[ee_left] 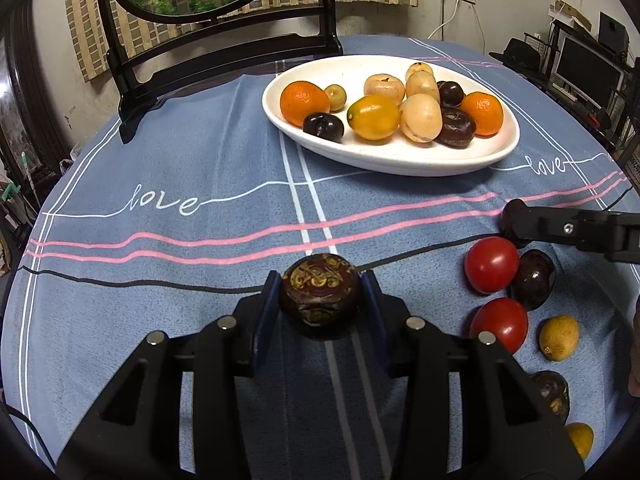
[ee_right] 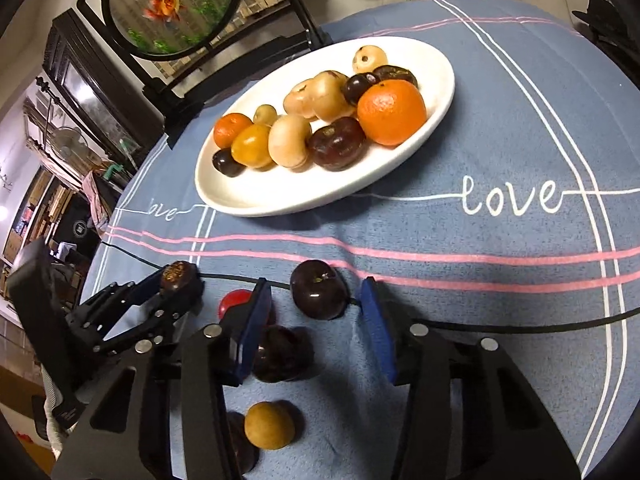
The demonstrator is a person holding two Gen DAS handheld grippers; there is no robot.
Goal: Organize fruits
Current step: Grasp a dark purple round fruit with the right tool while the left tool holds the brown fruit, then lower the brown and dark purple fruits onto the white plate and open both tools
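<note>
My left gripper (ee_left: pixel 320 296) is shut on a dark brown water chestnut (ee_left: pixel 319 294), held above the blue tablecloth; it also shows in the right wrist view (ee_right: pixel 178 276). My right gripper (ee_right: pixel 316 300) is open, its jaws on either side of a dark plum (ee_right: pixel 319 290) that lies on the cloth. The white oval plate (ee_left: pixel 400 156) farther back holds several fruits: oranges, pale round fruits, dark plums. Loose fruits lie at the right: two red tomatoes (ee_left: pixel 491 265), a dark plum (ee_left: pixel 534 279) and a yellow fruit (ee_left: pixel 558 337).
A black wooden stand with a round fish picture (ee_left: pixel 192 12) rises behind the plate at the far left. In the right wrist view another dark fruit (ee_right: pixel 280 354) and a tan round fruit (ee_right: pixel 269 425) lie under my right gripper. The table edge curves at the right.
</note>
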